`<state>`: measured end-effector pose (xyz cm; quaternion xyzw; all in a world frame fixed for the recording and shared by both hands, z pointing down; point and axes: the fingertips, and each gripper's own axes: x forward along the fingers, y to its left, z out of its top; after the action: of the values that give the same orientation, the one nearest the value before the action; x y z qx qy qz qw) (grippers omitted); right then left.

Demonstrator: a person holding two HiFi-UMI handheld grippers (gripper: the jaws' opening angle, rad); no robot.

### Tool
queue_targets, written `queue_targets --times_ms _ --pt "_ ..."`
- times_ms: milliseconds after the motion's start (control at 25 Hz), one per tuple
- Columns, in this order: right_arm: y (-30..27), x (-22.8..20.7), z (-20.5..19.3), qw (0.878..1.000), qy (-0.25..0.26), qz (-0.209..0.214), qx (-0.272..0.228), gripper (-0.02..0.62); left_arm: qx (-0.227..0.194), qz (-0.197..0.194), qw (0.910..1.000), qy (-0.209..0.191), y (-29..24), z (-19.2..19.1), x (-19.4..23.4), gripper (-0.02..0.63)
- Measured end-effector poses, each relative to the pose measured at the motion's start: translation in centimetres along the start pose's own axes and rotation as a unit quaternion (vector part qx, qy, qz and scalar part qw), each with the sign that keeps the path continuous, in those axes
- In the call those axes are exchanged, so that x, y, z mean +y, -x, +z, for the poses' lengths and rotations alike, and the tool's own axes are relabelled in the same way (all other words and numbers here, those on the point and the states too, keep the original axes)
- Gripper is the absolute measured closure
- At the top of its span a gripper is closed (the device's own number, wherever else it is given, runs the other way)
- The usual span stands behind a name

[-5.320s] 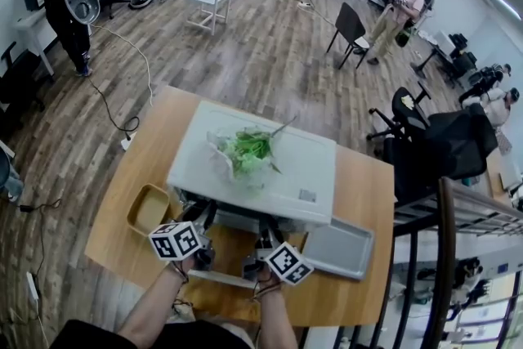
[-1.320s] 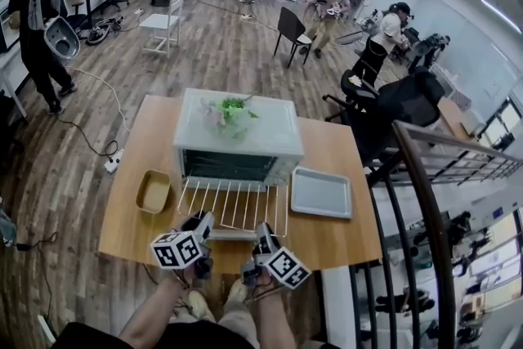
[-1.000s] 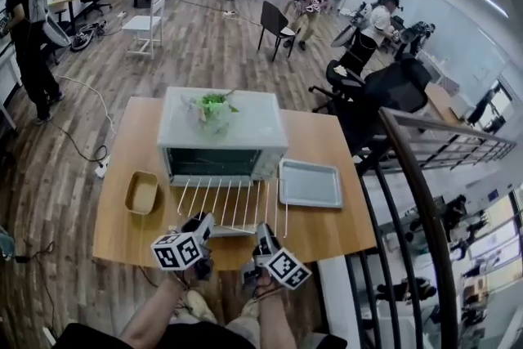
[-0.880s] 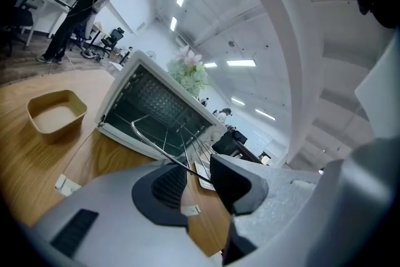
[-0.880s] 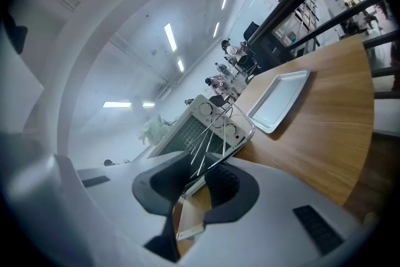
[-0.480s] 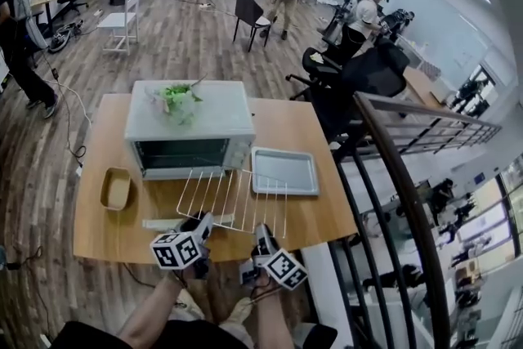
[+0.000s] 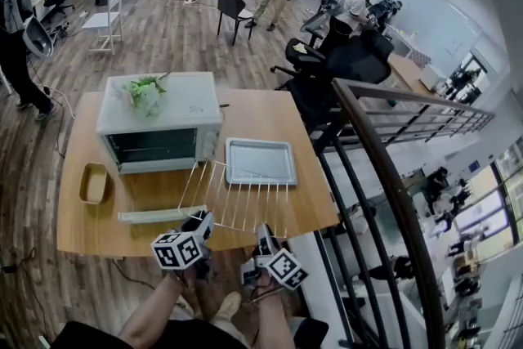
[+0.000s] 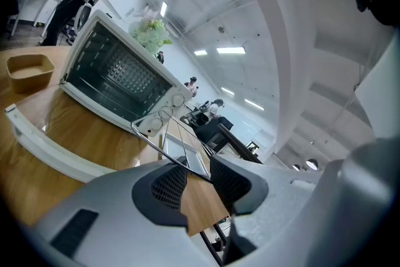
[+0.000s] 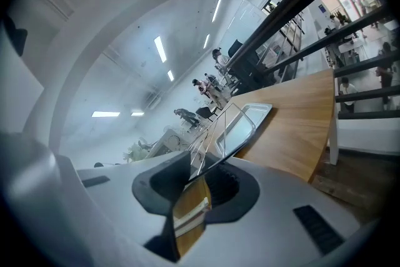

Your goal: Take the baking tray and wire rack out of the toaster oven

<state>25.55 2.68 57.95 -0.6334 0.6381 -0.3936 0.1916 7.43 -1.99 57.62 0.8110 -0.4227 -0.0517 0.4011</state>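
Holding the wire rack (image 7: 239, 200): left gripper (image 8: 190, 181) and right gripper (image 9: 195, 183) clamped on its near wire.
Far edge could snag baking tray (image 7: 260, 161) at 12 o'clock.

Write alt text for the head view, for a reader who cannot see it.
The left gripper and right gripper hold the near edge of a wire rack over a wooden table. Beyond the rack a baking tray lies on the table, right of an open toaster oven topped with a plant.
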Motion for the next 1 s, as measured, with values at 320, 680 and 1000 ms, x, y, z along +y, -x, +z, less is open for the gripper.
queue_targets --times_ms 320,680,1000 --pt "2.9 -4.7 3.8 1.000 -0.010 -0.002 -0.002 0.526 0.013 0.002 0.9999 -0.004 -2.6 -4.3 -4.5 0.490" --pt "4.8 -10.1 5.2 1.000 -0.016 -0.018 0.004 0.526 0.023 0.001 0.9997 -0.001 -5.0 -8.9 -6.8 0.489" --pt "5.3 -13.9 5.5 0.999 -0.021 -0.027 0.033 0.525 0.037 0.031 0.9987 0.015 -6.4 -12.9 -6.7 0.488"
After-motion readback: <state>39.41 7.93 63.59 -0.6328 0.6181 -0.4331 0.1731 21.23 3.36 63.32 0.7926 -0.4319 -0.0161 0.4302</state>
